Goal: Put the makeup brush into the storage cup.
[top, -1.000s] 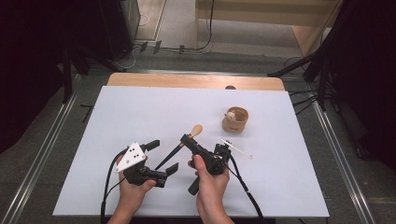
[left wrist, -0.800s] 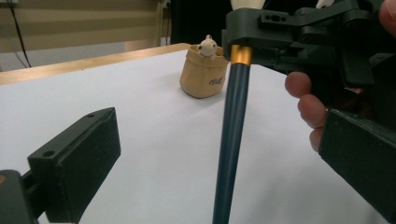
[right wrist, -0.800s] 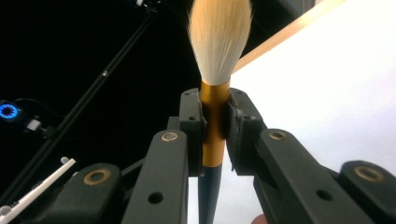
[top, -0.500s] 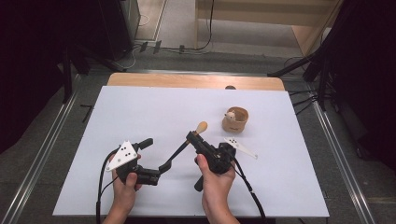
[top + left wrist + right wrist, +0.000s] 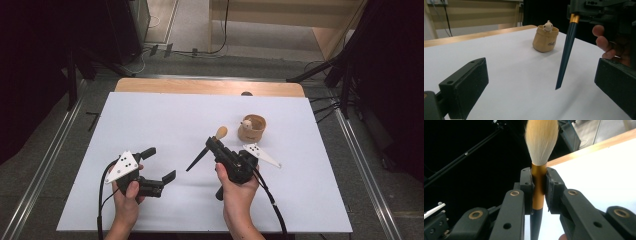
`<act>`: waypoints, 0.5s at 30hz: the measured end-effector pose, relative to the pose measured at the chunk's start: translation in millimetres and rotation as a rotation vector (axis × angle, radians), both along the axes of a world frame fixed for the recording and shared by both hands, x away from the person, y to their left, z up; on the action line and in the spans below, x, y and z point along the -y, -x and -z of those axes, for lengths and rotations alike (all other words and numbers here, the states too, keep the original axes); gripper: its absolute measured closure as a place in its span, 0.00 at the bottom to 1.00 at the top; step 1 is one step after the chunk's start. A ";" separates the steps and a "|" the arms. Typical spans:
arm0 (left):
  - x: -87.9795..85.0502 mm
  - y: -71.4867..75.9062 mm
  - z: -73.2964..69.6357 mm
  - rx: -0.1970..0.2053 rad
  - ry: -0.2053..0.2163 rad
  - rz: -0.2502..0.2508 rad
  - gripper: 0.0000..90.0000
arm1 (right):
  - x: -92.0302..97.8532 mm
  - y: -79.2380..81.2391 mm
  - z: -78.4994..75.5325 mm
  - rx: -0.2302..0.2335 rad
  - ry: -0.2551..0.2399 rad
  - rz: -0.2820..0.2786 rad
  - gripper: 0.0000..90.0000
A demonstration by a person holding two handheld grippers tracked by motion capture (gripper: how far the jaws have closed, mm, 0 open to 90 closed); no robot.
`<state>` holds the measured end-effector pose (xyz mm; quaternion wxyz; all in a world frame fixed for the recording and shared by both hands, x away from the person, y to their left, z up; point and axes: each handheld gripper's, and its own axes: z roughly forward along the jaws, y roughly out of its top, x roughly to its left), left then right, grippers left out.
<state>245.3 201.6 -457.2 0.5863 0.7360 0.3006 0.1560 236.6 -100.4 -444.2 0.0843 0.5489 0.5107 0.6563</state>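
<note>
now that we've tilted the right gripper [image 5: 212, 143] up and drawn the left gripper [image 5: 159, 164] back, the brush [image 5: 539, 157] is ours alone, clamped at its gold ferrule, bristles up, handle tip off the worktop [image 5: 150, 120]. left sits empty, jaws wide (handover looks done). small pot [image 5: 251, 128] waits beyond.

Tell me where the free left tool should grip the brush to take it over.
Grip the dark tapered handle below the gold ferrule, coming from the side with open jaws. The right tool is clamped on the ferrule, and the handle hangs free above the table, bristles up.
</note>
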 end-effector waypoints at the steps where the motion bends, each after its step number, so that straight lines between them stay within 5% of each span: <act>1: -2.3 -0.3 -0.1 0.000 -0.002 -0.006 0.00 | 1.3 -0.3 -0.4 0.005 0.008 0.002 0.89; 15: -31.4 -2.9 0.6 0.019 -0.024 -0.068 0.00 | 24.1 -9.3 -13.0 0.066 0.081 0.052 0.89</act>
